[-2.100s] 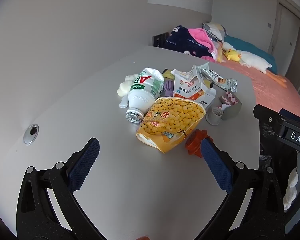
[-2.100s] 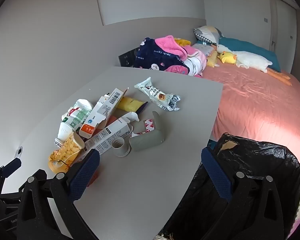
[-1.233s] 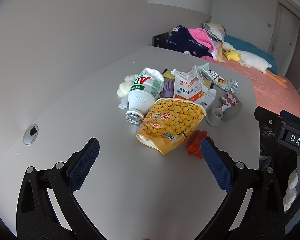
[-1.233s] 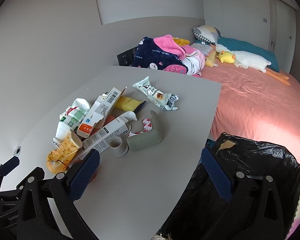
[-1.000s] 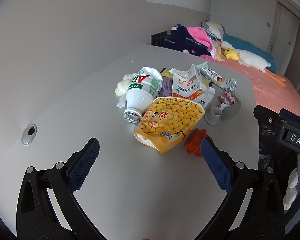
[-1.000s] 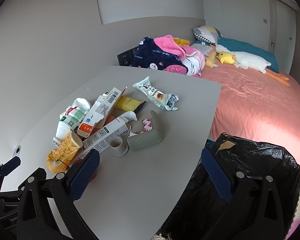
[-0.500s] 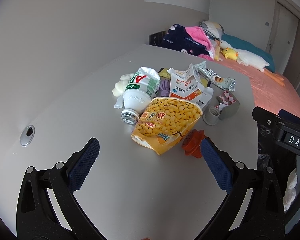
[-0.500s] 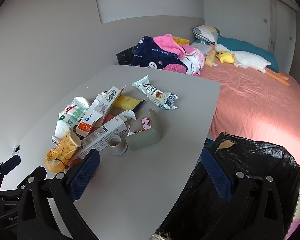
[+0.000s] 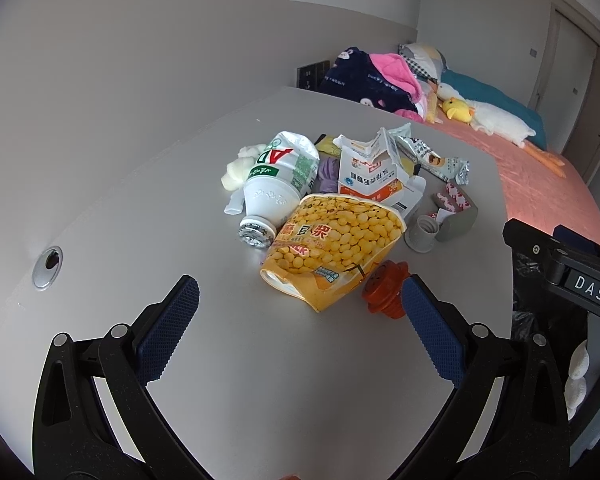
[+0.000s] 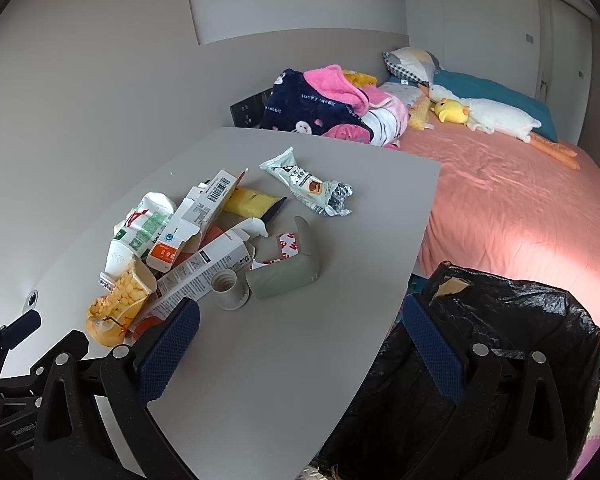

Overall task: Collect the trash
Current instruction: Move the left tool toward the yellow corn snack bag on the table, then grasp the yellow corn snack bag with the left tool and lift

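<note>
Grey and matt, the desk is seen beside a bed with a salmon-pink sheet. At the desk's middle a heap of trash is gathered: a yellow glossy snack pouch printed with beans lies nearest, partly covering a crumpled white plastic bottle with a green label and a torn white-and-orange cardboard carton. An orange ribbed plastic cap is half hidden behind one finger of the left hand-held gripper, whose jaws are spread wide with nothing between them. Small print on the packaging cannot be read. Further out lie a silver foil wrapper, a grey ribbed bottle neck and a grey folded foam piece. The right hand-held gripper is likewise held wide and empty above the desk edge; a black crinkled plastic bin bag stands below, partly cut off.
</note>
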The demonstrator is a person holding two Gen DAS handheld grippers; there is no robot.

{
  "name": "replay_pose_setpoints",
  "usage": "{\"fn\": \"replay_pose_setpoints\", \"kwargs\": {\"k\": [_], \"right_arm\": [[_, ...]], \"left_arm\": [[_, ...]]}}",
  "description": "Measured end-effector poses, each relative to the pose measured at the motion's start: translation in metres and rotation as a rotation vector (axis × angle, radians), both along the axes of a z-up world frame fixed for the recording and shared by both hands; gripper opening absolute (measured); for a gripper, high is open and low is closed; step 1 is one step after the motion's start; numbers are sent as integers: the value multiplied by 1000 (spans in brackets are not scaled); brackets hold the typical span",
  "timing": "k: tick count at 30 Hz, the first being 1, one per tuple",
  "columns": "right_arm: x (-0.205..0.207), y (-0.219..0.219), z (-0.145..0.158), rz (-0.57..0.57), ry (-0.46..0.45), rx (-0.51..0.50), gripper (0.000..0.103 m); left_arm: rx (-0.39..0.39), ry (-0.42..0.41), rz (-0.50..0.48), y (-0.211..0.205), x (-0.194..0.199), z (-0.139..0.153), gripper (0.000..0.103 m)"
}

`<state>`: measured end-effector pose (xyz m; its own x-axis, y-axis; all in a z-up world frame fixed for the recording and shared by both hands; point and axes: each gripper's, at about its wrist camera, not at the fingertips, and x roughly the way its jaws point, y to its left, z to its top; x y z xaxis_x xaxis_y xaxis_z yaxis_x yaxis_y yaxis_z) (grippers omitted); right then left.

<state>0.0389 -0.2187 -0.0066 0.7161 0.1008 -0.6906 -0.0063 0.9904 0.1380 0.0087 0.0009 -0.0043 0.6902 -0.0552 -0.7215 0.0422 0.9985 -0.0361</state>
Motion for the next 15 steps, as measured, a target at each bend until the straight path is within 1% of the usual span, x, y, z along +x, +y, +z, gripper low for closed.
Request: {"fn": "replay_pose_setpoints", "kwargs": {"k": [8,12,15], "right_arm": [[5,0,-4,-4,11,-2,101],[7,1,-8,-1,21,0,101],[10,0,-12,-3,32,8,101]], "left_arm": [[-5,2,-6,2,0,-3,98],[-45,14,-23,7,4,-6,98],[-33,24,-10,9,8,-10,98]]}}
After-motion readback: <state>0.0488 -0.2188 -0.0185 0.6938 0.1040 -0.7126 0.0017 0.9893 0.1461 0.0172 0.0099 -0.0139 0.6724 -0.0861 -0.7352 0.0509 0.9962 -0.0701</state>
